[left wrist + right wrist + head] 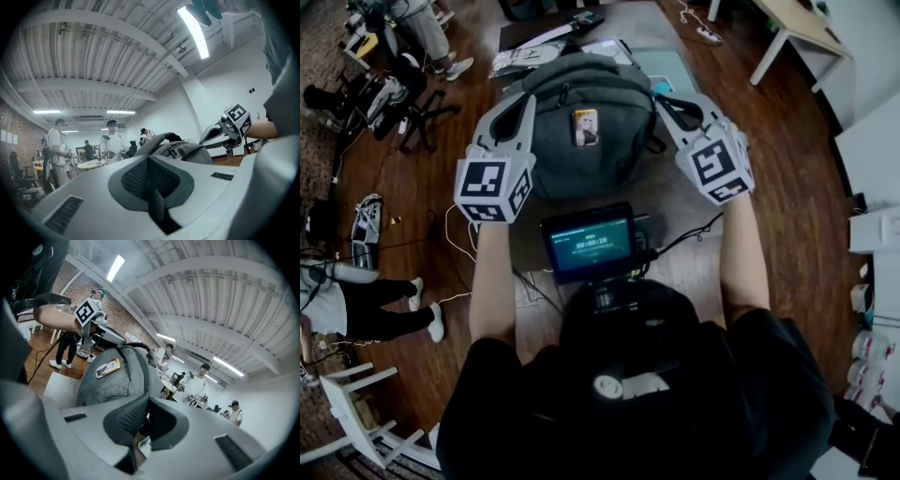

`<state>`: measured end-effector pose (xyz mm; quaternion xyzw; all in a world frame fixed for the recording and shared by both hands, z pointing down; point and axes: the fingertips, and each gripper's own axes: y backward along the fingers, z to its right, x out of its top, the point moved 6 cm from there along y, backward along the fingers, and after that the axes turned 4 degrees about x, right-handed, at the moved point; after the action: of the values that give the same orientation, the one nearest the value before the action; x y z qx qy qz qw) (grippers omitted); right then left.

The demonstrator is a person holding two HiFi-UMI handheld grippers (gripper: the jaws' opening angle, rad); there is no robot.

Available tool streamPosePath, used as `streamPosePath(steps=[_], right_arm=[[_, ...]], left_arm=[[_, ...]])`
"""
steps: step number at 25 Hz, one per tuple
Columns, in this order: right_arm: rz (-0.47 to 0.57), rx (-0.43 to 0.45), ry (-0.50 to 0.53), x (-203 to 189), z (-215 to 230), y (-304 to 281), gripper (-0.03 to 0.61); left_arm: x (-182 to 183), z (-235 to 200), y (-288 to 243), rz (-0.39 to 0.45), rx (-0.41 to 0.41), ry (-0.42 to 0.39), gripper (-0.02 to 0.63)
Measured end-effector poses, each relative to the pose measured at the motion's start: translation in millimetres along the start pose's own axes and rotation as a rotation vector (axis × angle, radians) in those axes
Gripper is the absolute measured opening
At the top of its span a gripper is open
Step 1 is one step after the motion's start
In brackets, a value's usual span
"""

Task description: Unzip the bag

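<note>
A grey backpack (pixel 581 131) stands on the table (pixel 675 202) with a small orange label (pixel 585 126) on its front pocket. My left gripper (pixel 525 101) is at the bag's left side and my right gripper (pixel 664 101) at its right side, both level with its upper part. In the left gripper view the jaws (pixel 149 161) are shut with nothing between them; the backpack (pixel 187 150) and a zipper pull (pixel 171 150) lie just beyond. The right gripper (pixel 147 401) is shut too, with the backpack (pixel 112 380) to its left.
Clear plastic bags and papers (pixel 534 56) lie behind the backpack, with a dark flat item (pixel 581 19) further back. A small screen (pixel 589 244) sits below the bag near me. Several people stand at other tables (pixel 89 164). A white table (pixel 797 23) stands far right.
</note>
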<state>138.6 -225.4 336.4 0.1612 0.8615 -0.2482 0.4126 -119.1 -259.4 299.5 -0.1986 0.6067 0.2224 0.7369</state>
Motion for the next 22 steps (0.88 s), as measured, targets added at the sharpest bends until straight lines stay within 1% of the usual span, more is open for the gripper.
streamPosePath(steps=[9, 15, 18, 22], right_arm=[[-0.023, -0.001, -0.098, -33.6, -4.0, -0.7, 0.025], [-0.013, 0.000, -0.175, -54.3, -14.8, -3.3, 0.025], [-0.010, -0.003, -0.194, -62.5, -18.3, -5.5, 0.025], [-0.035, 0.009, -0.212, -73.9, -24.4, -11.2, 0.025]], left_arm=[[0.9, 0.5, -1.2, -0.005, 0.003, -0.002, -0.002], [-0.7, 2.9, -0.8, -0.006, 0.004, -0.004, -0.002], [-1.0, 4.2, 0.1, -0.006, 0.005, -0.009, -0.002], [-1.6, 2.9, 0.8, -0.007, 0.010, -0.003, -0.002]])
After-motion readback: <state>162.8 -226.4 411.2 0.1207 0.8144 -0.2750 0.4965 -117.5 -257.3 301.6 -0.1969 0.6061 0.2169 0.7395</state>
